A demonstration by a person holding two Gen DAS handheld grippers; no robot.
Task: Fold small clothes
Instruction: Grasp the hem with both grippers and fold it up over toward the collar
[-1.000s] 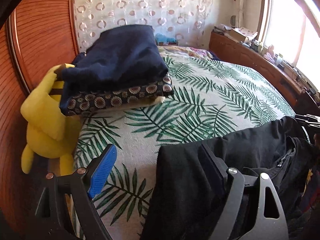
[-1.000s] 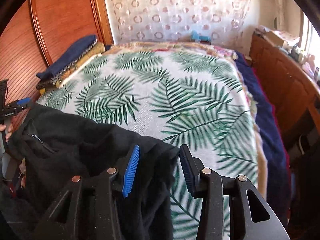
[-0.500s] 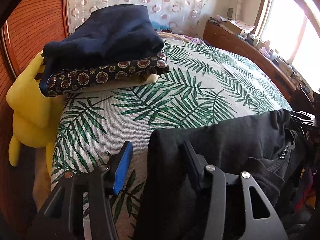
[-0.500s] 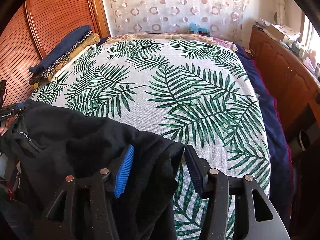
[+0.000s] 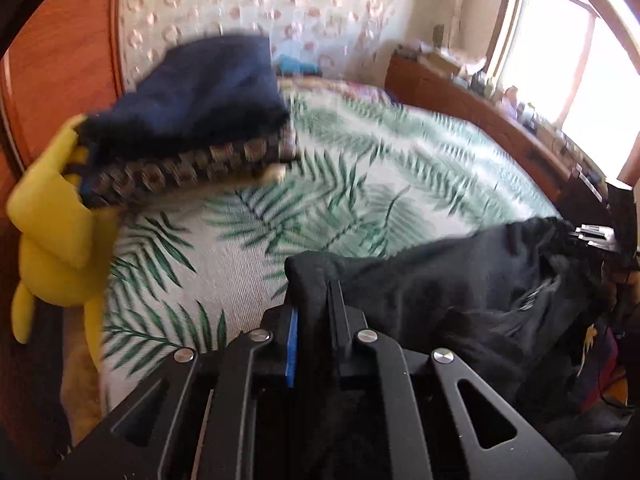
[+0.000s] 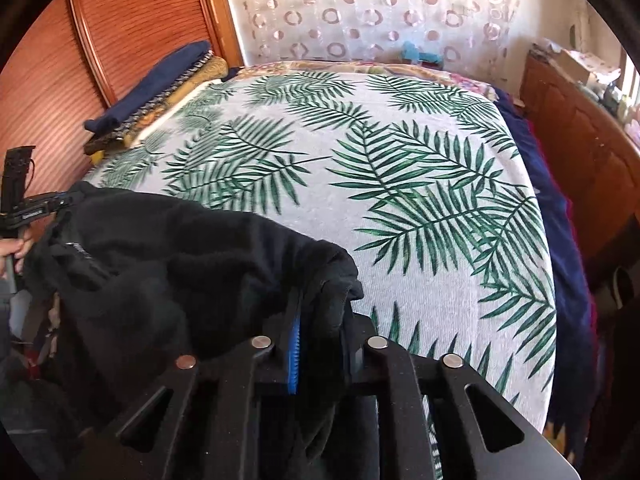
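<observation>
A black garment (image 5: 460, 280) lies bunched at the near edge of the bed with the palm-leaf cover (image 5: 340, 200). My left gripper (image 5: 314, 312) is shut on one corner of it. In the right wrist view my right gripper (image 6: 320, 332) is shut on another corner of the same black garment (image 6: 180, 264). The cloth hangs between the two grippers over the bed's near edge. The left gripper (image 6: 36, 210) also shows at the far left of the right wrist view, held by a hand.
A stack of folded dark blue and patterned cloths (image 5: 192, 120) sits at the head of the bed by the wooden headboard (image 6: 120, 40). A yellow plush toy (image 5: 52, 232) hangs at the left. A wooden dresser (image 6: 580, 132) runs along the right.
Both grippers were open around the garment's edge and have closed on it. The left wrist view is blurred from motion.
</observation>
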